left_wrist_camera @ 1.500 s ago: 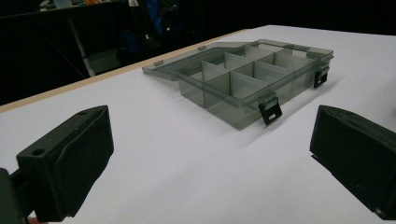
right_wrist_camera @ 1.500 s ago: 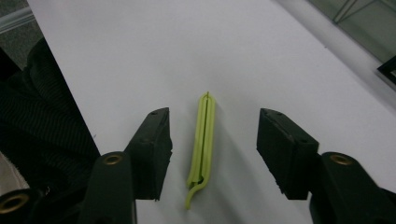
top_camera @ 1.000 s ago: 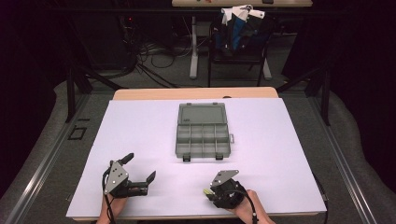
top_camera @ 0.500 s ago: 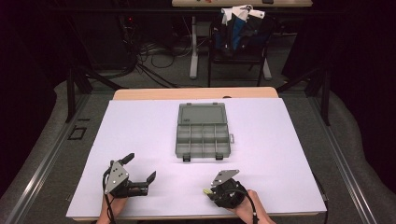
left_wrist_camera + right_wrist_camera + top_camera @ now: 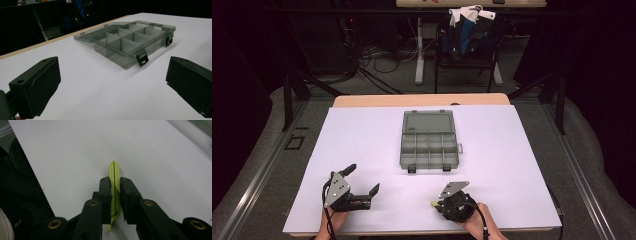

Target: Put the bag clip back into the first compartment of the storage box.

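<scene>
R gripper (image 5: 115, 192) clamped on yellow-green plastic strip (image 5: 114, 173), jaws just closed; compartment box (image 5: 430, 141) noted ahead, lid open, long axis across table; L gripper (image 5: 362, 185) held open, empty.

High view looks down from above — gripper views skim low, sharing the white table (image 5: 362, 140).

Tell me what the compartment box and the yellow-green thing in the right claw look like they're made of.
Compartment box: looks like smoky grey translucent plastic, glossy; the dividers show through its walls, and its latches are darker and opaque.
Yellow-green thing: probably thin moulded plastic with a smooth, slightly shiny surface and a groove or seam along its length; the right claw is shut on it, so part is hidden.
</scene>
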A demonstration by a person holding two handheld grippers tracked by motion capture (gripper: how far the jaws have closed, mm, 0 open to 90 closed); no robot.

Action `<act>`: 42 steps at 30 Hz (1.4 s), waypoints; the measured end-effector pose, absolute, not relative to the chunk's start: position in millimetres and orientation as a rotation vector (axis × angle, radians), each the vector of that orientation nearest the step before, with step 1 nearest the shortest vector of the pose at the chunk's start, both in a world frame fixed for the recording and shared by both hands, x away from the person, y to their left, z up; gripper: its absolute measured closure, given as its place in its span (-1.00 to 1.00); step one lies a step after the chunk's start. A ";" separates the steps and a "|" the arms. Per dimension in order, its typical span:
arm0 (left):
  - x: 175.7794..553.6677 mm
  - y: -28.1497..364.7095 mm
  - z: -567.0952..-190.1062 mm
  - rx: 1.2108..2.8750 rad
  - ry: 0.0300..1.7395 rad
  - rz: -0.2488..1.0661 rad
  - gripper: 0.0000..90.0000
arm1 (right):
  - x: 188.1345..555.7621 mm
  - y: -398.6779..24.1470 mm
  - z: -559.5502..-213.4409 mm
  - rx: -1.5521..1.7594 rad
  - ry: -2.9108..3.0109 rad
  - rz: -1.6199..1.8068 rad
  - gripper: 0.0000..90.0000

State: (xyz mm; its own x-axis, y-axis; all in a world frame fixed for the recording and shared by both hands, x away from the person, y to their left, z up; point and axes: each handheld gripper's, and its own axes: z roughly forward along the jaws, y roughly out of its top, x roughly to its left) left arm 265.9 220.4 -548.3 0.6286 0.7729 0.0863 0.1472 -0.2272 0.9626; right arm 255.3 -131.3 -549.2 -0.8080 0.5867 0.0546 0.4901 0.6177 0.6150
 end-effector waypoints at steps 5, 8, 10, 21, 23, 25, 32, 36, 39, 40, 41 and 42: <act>266.6 221.4 -548.3 1.726 0.758 0.696 -1.00 | 255.0 -132.8 -549.8 0.893 2.682 0.964 0.79; 267.9 220.4 -548.9 1.735 0.753 0.693 -1.00 | 255.3 -133.4 -550.0 0.893 2.682 0.973 0.79; 267.6 220.3 -548.6 1.733 0.751 0.690 -1.00 | 255.1 -133.6 -549.9 0.897 2.683 0.973 0.79; 266.8 220.6 -548.1 1.727 0.753 0.692 -1.00 | 254.0 -134.7 -546.5 0.886 2.664 0.987 0.80; 266.7 220.8 -547.9 1.728 0.749 0.692 -1.00 | 253.9 -135.6 -545.0 0.876 2.661 0.992 0.80; 266.9 220.5 -548.0 1.729 0.750 0.693 -1.00 | 254.1 -136.2 -544.1 0.881 2.654 0.995 0.80; 267.2 220.2 -548.2 1.727 0.752 0.692 -1.00 | 255.7 -140.8 -539.5 0.886 2.610 1.018 0.80; 266.9 220.8 -547.6 1.727 0.746 0.698 -1.00 | 256.1 -141.0 -537.0 0.875 2.599 1.027 0.80; 267.2 221.0 -548.0 1.723 0.754 0.696 -1.00 | 256.7 -142.3 -535.5 0.882 2.590 1.029 0.80; 267.2 221.0 -547.9 1.726 0.749 0.696 -1.00 | 257.0 -142.8 -535.0 0.877 2.589 1.031 0.80; 267.1 220.9 -547.8 1.726 0.748 0.696 -1.00 | 257.4 -143.4 -534.2 0.874 2.579 1.036 0.80; 267.1 220.8 -547.8 1.726 0.747 0.696 -1.00 | 257.6 -143.9 -532.9 0.878 2.575 1.031 0.80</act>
